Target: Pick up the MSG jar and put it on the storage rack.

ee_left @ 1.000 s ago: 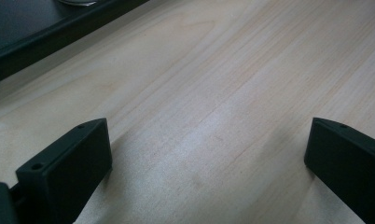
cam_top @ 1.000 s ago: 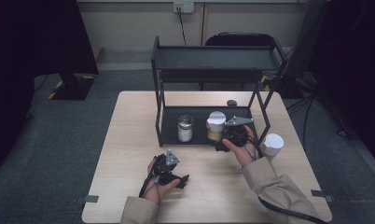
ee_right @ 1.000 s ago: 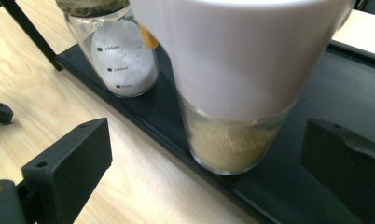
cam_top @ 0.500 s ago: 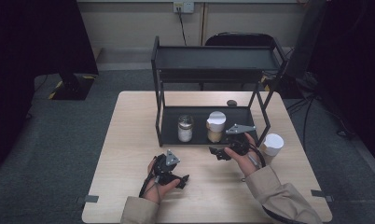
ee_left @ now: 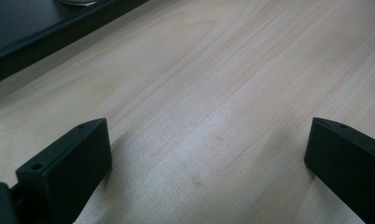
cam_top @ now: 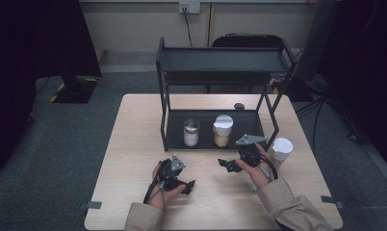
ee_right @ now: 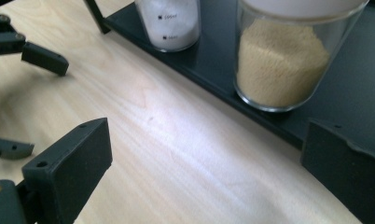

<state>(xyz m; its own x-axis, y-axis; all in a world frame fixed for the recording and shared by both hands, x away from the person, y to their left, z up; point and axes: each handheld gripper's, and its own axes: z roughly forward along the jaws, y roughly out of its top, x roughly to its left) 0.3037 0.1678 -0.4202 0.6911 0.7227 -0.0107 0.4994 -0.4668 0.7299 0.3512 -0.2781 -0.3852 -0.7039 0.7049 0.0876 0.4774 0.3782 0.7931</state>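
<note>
A black two-tier rack point(cam_top: 220, 76) stands at the back of the wooden table point(cam_top: 134, 144). Its lower shelf point(ee_right: 213, 56) holds a glass jar of white powder point(cam_top: 191, 133) point(ee_right: 169, 23) and a white-lidded jar of yellow grains point(cam_top: 223, 131) point(ee_right: 282, 65). My right gripper point(cam_top: 225, 165) point(ee_right: 206, 154) is open just in front of the shelf, facing the grain jar, nothing between its jaws. My left gripper point(cam_top: 187, 186) point(ee_left: 206, 154) rests open low over bare wood, with the shelf's front edge point(ee_left: 41, 35) ahead of it.
A white-lidded container point(cam_top: 281, 148) stands on the table right of the rack, close to my right hand. A small dark object point(cam_top: 238, 106) lies behind the shelf. A dark chair point(cam_top: 249, 41) sits beyond the table.
My right gripper has drawn back from the grain jar on the shelf toward the table's front, and the jar stays in place. The left gripper has not moved.
</note>
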